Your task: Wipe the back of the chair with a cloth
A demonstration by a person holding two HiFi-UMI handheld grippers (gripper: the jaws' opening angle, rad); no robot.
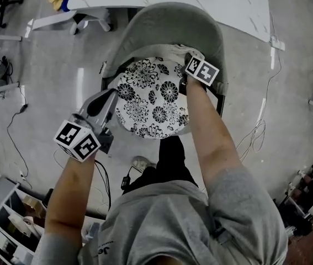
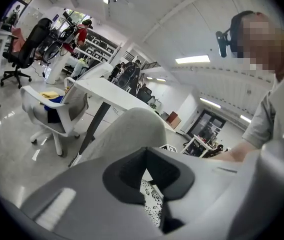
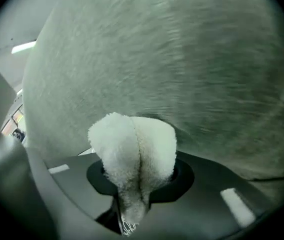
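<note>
Right gripper pinches the cloth against the chair back; left gripper closed, empty.

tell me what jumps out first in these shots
The black-and-white floral cushion on the seat of the grey chair grabs the eye, centre of the head view. Next, the fluffy white cloth pinched in the right gripper, held up at the chair's backrest.
</note>
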